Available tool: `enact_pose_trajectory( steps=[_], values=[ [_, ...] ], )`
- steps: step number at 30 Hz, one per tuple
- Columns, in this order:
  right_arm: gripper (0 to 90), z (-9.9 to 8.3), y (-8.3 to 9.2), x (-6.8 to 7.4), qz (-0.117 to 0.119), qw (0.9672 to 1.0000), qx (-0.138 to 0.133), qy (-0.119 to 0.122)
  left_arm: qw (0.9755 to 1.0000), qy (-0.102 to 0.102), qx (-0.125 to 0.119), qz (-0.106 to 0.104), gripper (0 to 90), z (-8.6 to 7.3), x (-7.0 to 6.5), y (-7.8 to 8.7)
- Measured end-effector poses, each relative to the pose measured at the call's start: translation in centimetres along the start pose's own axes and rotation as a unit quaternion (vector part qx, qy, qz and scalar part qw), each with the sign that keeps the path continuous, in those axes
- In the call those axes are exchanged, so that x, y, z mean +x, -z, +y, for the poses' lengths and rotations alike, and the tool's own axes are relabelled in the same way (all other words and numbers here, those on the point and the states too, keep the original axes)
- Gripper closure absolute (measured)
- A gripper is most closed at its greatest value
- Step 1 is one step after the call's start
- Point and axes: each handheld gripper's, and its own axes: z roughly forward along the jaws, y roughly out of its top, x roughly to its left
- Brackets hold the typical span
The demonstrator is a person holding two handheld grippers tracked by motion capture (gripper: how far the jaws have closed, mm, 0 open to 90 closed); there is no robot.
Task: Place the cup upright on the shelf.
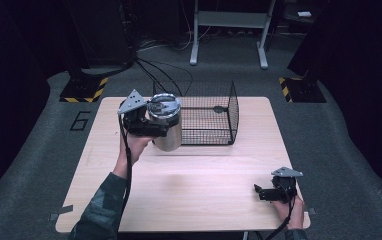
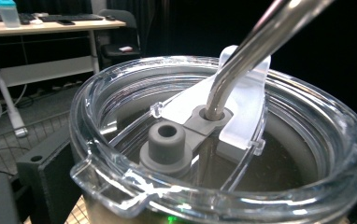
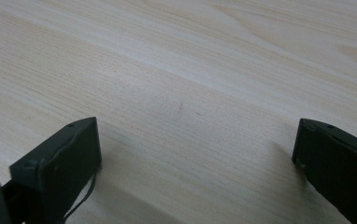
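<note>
While your left hand lifts the left gripper over the table, its jaws are clamped around a steel tumbler, held up off the wood just in front of the wire basket. Your left gripper view sits right above the clear lid: grey plug, bent metal straw through the flap. Far right, near the table's front edge, your right gripper rests low, jaws spread wide, nothing between them but bare wood.
</note>
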Motion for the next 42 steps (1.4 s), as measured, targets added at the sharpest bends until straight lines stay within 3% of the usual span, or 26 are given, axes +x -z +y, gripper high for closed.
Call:
enact_pose_trajectory(
  steps=[15, 42],
  values=[
    [0.8, 0.0, 0.0, 0.0, -0.001, 1.0000, -0.001, 0.000, 0.9998, -0.007, -0.001, 0.020, 2.6, 1.6, 1.0, -1.8],
    [0.8, 0.0, 0.0, 0.0, 0.000, 1.0000, 0.000, 0.000, 0.9986, -0.017, 0.010, 0.050, 2.6, 3.2, 3.3, -6.7]
  ],
)
